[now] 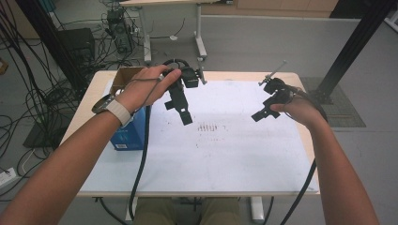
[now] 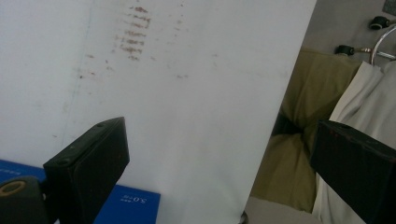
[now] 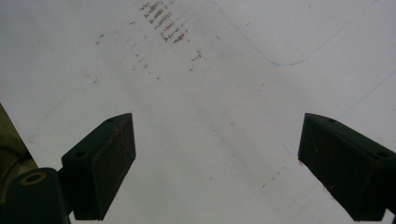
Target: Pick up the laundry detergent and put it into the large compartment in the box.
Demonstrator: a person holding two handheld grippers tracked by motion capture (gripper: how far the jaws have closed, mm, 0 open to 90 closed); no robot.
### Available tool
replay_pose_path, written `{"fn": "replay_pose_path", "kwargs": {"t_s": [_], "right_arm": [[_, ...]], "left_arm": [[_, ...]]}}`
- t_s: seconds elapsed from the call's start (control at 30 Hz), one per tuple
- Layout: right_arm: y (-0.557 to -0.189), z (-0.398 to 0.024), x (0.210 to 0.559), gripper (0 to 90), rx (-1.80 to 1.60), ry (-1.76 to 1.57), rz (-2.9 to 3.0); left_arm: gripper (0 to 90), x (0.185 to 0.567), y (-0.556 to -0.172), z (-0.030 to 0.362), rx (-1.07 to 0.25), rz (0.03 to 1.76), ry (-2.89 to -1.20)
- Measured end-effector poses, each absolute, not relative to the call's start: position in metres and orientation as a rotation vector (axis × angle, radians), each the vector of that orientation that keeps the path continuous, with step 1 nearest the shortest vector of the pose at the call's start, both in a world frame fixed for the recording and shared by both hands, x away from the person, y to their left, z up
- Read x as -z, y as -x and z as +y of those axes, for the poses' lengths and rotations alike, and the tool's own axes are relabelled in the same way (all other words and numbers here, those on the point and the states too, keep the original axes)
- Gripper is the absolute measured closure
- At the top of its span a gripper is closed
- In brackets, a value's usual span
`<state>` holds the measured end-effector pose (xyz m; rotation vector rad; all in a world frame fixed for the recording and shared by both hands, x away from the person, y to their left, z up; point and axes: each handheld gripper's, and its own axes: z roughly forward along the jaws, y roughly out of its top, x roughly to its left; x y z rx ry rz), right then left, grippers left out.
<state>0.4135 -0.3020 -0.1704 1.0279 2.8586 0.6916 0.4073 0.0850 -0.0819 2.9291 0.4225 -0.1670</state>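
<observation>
Stains (image 1: 211, 127) mark the white table (image 1: 225, 159), blue box (image 1: 126, 136) at nine o'clock. Left gripper (image 1: 184, 115) and right gripper (image 1: 261, 115) hover, jaws spread, empty.

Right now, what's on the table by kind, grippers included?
Grippers: 2, left gripper and right gripper, both open and held above the white sheet
Blue box: 1
Cardboard box: 1
White sheet: 1
Total: 5

A light wooden table (image 1: 89, 101) carries a white sheet (image 1: 225, 150) marked with brownish smudges (image 1: 211, 127). A blue box (image 1: 126, 136) and an open cardboard box (image 1: 123, 77) sit at its left edge.
</observation>
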Motion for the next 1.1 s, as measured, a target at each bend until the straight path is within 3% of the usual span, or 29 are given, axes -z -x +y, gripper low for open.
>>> {"fn": "replay_pose_path", "kwargs": {"t_s": [0.53, 1.1], "right_arm": [[-0.412, -0.299, 0.171, 11.2, -0.688, -1.030, 2.862], [-0.414, -0.299, 0.173, 11.1, -0.703, -1.034, 2.855]], "left_arm": [[5.4, 0.096, -0.391, 0.074, 0.183, 0.330, -2.964], [5.3, 0.104, -0.392, 0.076, 0.194, 0.339, -2.954]]}}
